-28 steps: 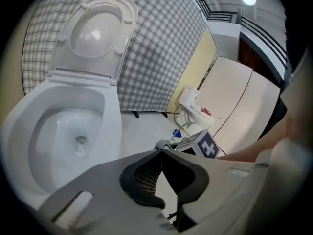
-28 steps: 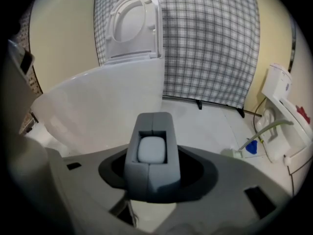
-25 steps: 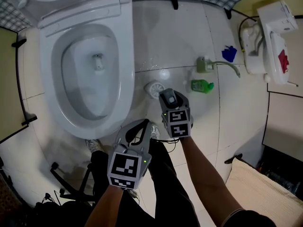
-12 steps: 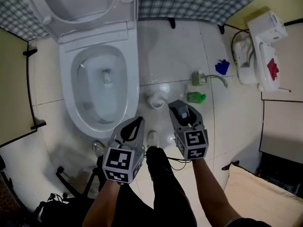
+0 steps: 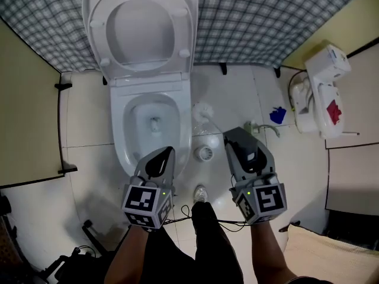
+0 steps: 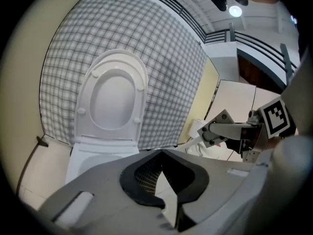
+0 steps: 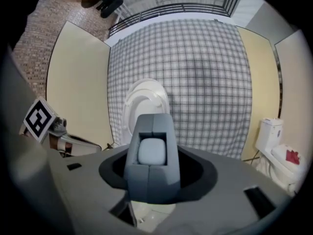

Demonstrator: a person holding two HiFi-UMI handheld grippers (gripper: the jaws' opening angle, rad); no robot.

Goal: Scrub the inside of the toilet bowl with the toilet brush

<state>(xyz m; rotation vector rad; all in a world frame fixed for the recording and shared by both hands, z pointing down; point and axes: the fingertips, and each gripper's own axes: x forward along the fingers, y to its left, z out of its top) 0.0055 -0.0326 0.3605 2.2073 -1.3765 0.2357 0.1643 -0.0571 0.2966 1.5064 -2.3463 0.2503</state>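
Note:
The white toilet [image 5: 121,152] stands with its lid [image 5: 142,31] raised and the bowl open. My right gripper [image 5: 235,136] is shut on the grey handle [image 7: 152,153] of the toilet brush, which stands upright between its jaws. The white bristle head [image 5: 203,112] shows past that gripper's tip, beside the toilet's right flank. The shaft is hidden under the gripper. The round brush holder [image 5: 204,154] sits empty on the floor. My left gripper [image 5: 169,151] hangs over the bowl's near rim, shut and holding nothing. The lid [image 6: 115,94] fills the left gripper view.
A checked wall [image 5: 254,22] stands behind the toilet, with yellow partitions [image 5: 29,111] on either side. At the right sit a small white unit [image 5: 323,90] and a blue object [image 5: 277,115]. A shoe [image 5: 201,192] and a beige cushion [image 5: 320,253] lie near me.
Both grippers have risen. The right one was down at the brush holder and now holds the brush clear of it. The view has swung up to show the lid and wall.

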